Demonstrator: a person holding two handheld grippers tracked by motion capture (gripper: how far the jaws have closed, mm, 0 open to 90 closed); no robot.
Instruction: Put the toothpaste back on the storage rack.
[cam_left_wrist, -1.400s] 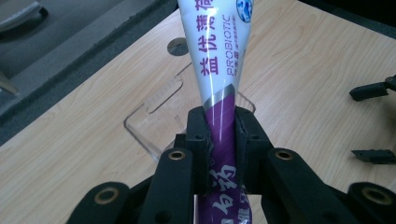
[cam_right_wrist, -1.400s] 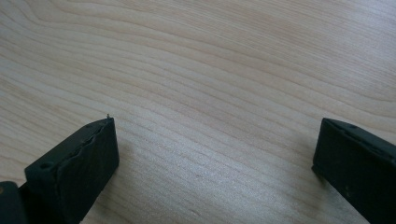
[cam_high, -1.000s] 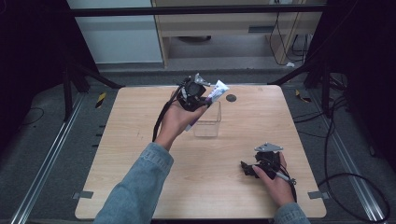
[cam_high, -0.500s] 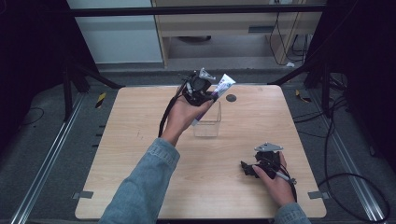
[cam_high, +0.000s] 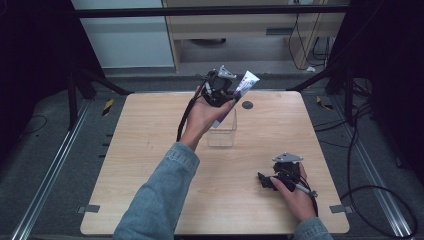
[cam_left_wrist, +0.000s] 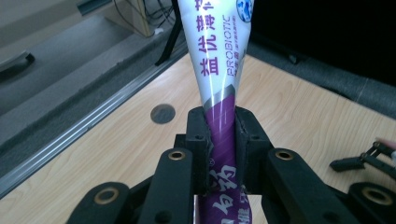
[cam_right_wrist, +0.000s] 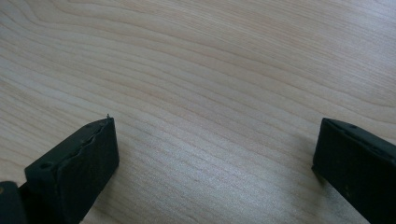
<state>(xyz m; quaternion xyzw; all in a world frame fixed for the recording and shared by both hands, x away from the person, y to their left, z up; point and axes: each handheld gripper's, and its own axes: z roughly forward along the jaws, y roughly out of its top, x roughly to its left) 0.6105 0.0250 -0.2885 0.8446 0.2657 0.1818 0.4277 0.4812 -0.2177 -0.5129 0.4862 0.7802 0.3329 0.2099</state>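
A white and purple toothpaste tube (cam_high: 246, 81) is held slanted above the far middle of the wooden table (cam_high: 150, 150). My left gripper (cam_high: 230, 95) is shut on its purple lower part. In the left gripper view both pads (cam_left_wrist: 200, 135) press the tube (cam_left_wrist: 219, 60), whose white end rises away from the jaws. A clear plastic box (cam_high: 222, 134) stands under the tube's lower end; whether the tube reaches into it I cannot tell. My right gripper (cam_high: 270, 178) rests near the front right of the table, open, with only bare wood (cam_right_wrist: 215, 93) between its jaws.
A dark round hole (cam_high: 247, 104) sits in the tabletop just right of the box, also seen as a grommet (cam_left_wrist: 163, 113) beyond the tube. Metal rails (cam_high: 45, 175) run along the table's sides, and cables (cam_high: 370, 195) lie on the floor at right.
My left hand has carried the tube a little to the right and upward, over the clear box. The right gripper has stayed where it was.
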